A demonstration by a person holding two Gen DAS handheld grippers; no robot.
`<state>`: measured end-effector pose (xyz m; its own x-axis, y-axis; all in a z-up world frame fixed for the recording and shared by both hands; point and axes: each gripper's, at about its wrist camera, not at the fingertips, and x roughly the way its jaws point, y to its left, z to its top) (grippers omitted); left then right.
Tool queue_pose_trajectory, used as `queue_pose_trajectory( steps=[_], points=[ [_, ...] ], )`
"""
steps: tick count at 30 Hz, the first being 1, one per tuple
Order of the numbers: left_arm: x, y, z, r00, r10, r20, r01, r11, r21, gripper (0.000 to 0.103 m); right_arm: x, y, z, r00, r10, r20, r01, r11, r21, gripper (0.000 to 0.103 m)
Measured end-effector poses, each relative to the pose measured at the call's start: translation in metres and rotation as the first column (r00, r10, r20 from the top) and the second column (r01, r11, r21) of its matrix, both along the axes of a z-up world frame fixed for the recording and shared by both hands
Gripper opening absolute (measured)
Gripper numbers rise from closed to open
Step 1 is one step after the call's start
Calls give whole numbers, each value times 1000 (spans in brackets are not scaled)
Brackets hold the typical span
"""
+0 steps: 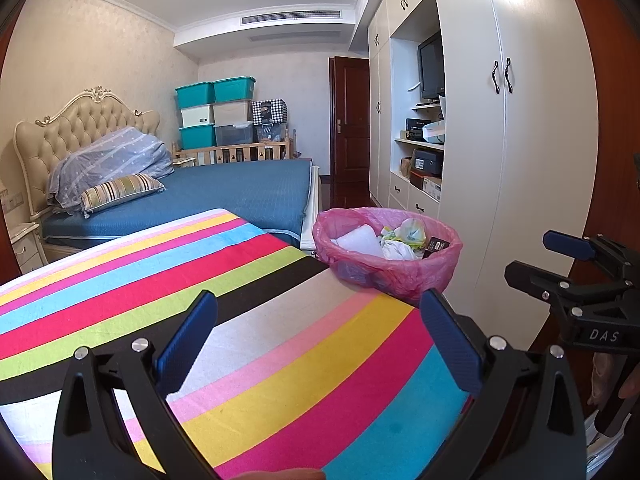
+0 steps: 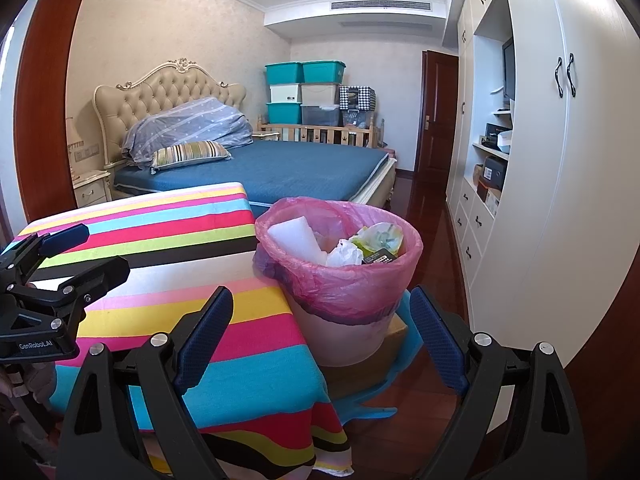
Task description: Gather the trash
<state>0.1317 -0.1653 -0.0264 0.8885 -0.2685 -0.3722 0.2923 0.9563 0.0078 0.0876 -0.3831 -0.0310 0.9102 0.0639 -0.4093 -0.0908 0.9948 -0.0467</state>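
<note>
Fig.: my left gripper [image 1: 320, 336] & right gripper [image 2: 322, 336] both spread wide, holding nothing. Trash bin [image 2: 340, 276] w/ pink liner stands upright off desk [image 1: 200, 280] far-right corner, straight ahead of right gripper, fwd-right of left; right is nearer

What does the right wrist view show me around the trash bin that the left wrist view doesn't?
Only the right wrist view shows the bin's white lower body standing beside the table on a cardboard box, the blue sheet under it, the wooden floor and the tablecloth's hanging edge.

Only the left wrist view shows most of the TV and the tabletop's near right stripes, bare of trash.

Both show the pink bag holding white foam, crumpled paper and a dark packet, and both grippers open: left, right.
</note>
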Motion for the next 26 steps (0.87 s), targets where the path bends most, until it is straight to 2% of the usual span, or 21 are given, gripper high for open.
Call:
queue_pose_trajectory(
  steps=[19, 23, 26],
  points=[
    [2, 10, 0, 1000, 20, -13, -20, 1000, -4, 98, 1, 2, -2, 1000, 4, -1, -4, 1000, -3, 84],
    [6, 32, 6, 998, 36, -49, -36, 999, -6, 98, 4, 20, -4, 999, 37, -17, -37, 999, -7, 85],
    [7, 70, 12, 993, 76, -86, -77, 997, -1, 98, 7, 54, -5, 992, 116, -42, -117, 993, -15, 84]
  ],
)
